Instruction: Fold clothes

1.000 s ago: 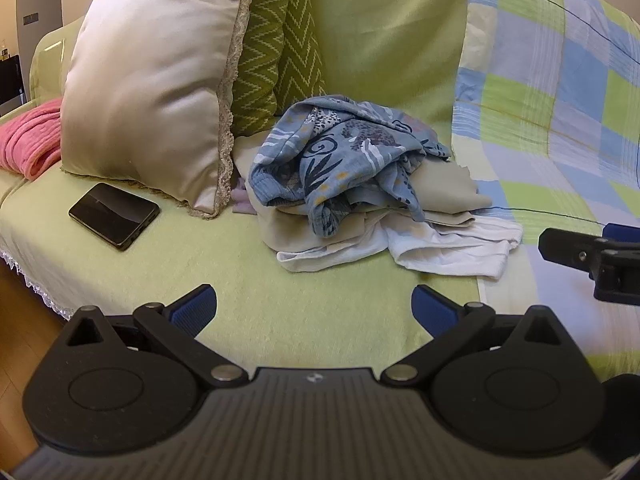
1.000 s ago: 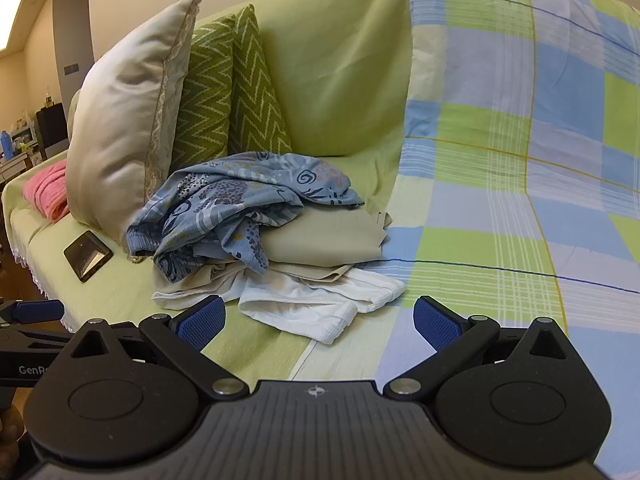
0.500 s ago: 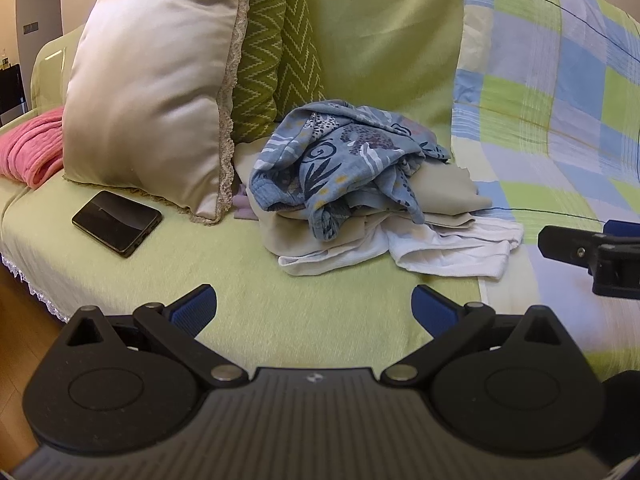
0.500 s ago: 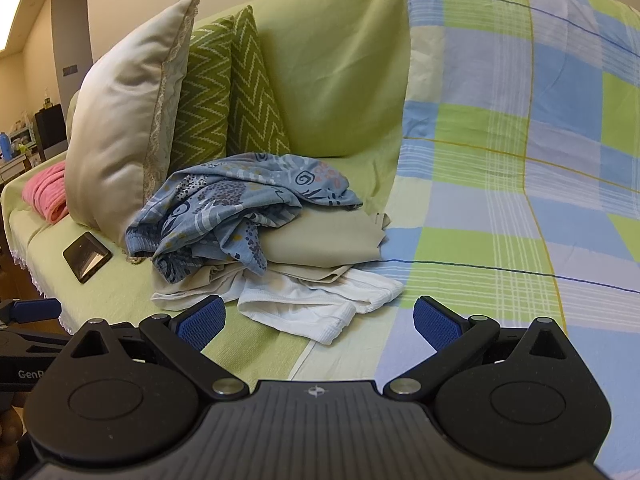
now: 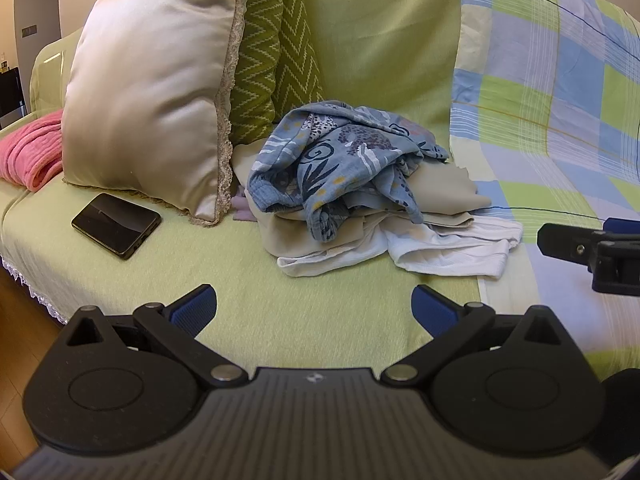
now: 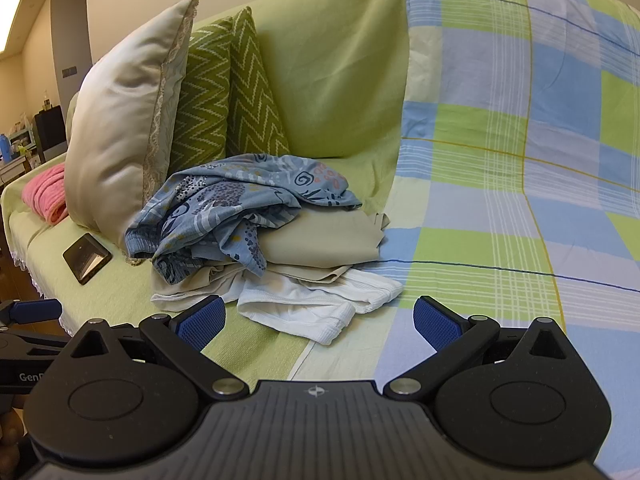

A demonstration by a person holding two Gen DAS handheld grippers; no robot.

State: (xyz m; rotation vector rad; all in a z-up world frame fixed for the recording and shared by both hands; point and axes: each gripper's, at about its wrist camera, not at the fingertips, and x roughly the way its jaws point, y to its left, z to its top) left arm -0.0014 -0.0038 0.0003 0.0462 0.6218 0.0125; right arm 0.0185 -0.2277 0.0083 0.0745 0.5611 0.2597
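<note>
Both of my grippers hang apart from the clothes with nothing between their fingers. My left gripper (image 5: 314, 306) has its blue, cross-hatched pads spread wide over bare sofa cover, and my right gripper (image 6: 319, 320) is spread just as wide, its pads framing the near edge of the heap.

I see no basket or bin; the clothes sit loose on the sofa seat (image 5: 240, 300), which wears a soft, finely woven lime-green throw. On top lies a crumpled blue patterned garment (image 5: 340, 164), thin and printed with swirls and leaves. Under it is a smooth beige cloth (image 5: 448, 192), folded flat, and lowest a ribbed white garment (image 5: 452, 248), limp, with a banded hem.

Left of the heap a glossy cream pillow (image 5: 148, 108) with a lace edge leans upright, and a green zigzag cushion (image 5: 272, 60) stands behind it. A flat black phone (image 5: 116, 226) lies on the seat before the pillow, and a fuzzy pink blanket (image 5: 28, 152) sits bunched beyond. A blue-and-green checked sheet (image 5: 552, 92) drapes the sofa to the right.

My left view catches one finger of the right gripper at its right edge; my right view shows a second zigzag cushion (image 6: 256, 108) and cluttered shelves (image 6: 20, 148) far left.
</note>
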